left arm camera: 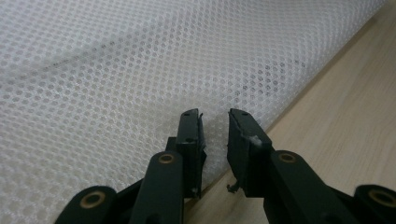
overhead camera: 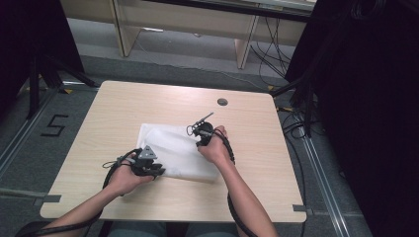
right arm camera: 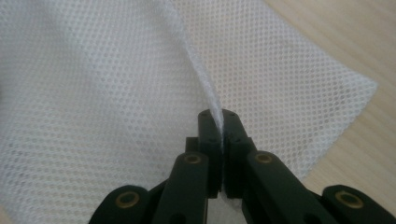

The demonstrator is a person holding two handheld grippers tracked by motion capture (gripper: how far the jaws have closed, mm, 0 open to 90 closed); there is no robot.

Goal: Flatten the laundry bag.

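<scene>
White mesh cloth (overhead camera: 173,150) flat mid-surface (overhead camera: 123,103), my right tool (right arm camera: 219,122) pinching a raised fold at its far right, my left tool (left arm camera: 215,126) narrowly parted over its near-left edge.

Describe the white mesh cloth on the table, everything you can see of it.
The mesh cloth is a white, roughly rectangular sheet of fine net with small round holes, thin and soft-looking. It lies mostly flat near the middle of the wooden table. The right gripper is shut on a pinched ridge of the fabric, lifting a fold that runs away from the jaws. The left gripper is open at the cloth's near edge, jaws straddling the mesh where it meets the table.
</scene>
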